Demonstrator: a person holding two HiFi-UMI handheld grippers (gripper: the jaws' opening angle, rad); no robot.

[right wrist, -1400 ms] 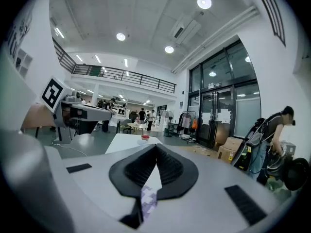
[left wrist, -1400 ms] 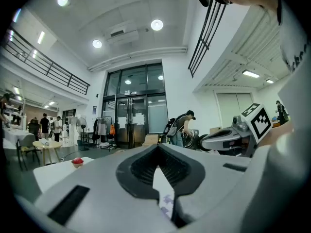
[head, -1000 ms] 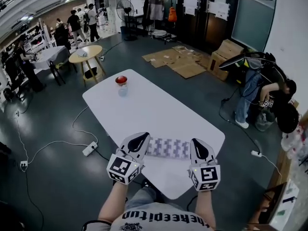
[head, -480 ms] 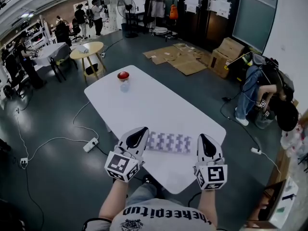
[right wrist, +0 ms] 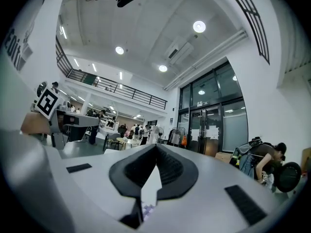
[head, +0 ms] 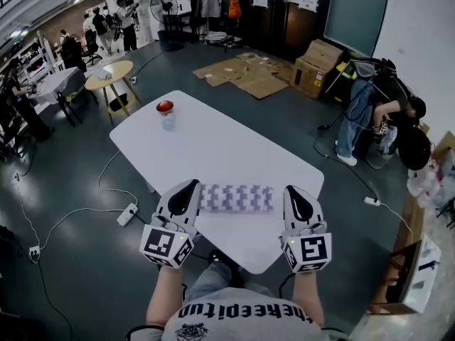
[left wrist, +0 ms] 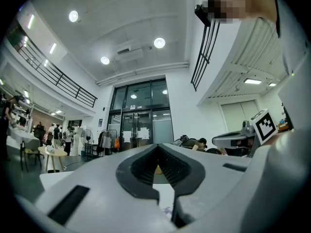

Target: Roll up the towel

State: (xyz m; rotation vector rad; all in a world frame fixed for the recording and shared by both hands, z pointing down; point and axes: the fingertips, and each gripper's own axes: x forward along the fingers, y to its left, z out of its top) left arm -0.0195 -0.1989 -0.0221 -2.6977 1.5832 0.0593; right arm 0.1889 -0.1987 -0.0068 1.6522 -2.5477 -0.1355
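The towel [head: 237,198] lies on the near end of the white table [head: 213,144] as a long, narrow strip with a purple and white pattern, set across the table in front of the person. In the head view the left gripper [head: 188,192] is just beside the towel's left end and the right gripper [head: 294,199] is near its right end, so the towel is between the two. Both grippers point away from the person. Each gripper view shows its own jaws pressed together with nothing between the pads; only a small patch of the pattern shows low in the gap. Whether a gripper touches the cloth cannot be told.

At the far end of the table stands a small clear cup [head: 168,121] with a red thing [head: 165,106] on top – well apart from the towel. On the grey floor left of the table lies a power strip [head: 128,214] with its cable. Further back stand a round wooden table [head: 106,73], flat cardboard sheets [head: 242,77], brown boxes [head: 316,59] and a fan [head: 160,6]. At the right a person [head: 380,112] bends forward – far from the table.
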